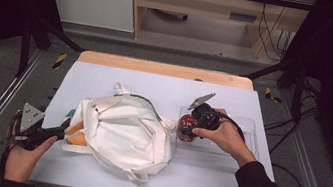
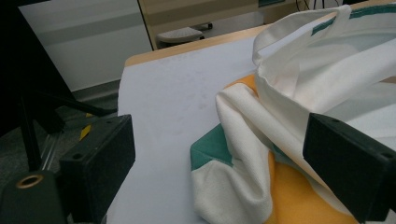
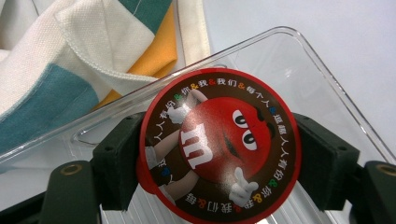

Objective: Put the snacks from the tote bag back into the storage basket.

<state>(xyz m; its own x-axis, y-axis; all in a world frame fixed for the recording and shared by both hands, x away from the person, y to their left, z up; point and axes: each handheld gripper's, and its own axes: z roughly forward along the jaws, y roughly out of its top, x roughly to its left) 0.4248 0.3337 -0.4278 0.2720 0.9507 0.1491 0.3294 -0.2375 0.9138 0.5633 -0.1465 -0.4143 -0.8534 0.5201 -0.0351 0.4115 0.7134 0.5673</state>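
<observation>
Candy tub [image 3: 219, 144] clamped between right gripper's [image 3: 219, 158] fingers [image 3: 116, 163]

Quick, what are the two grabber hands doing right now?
Left gripper: open, jaws either side of the cloth bag's edge, not pinching it.
Right gripper: closed on the red candy tub, above the clear tray.

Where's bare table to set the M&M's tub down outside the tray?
Free: the far strip of the table behind the tote bag, and the near right corner in front of the clear tray. Crowded: the middle-left under the bag, and the tray's left end where the right gripper holds the tub.
</observation>
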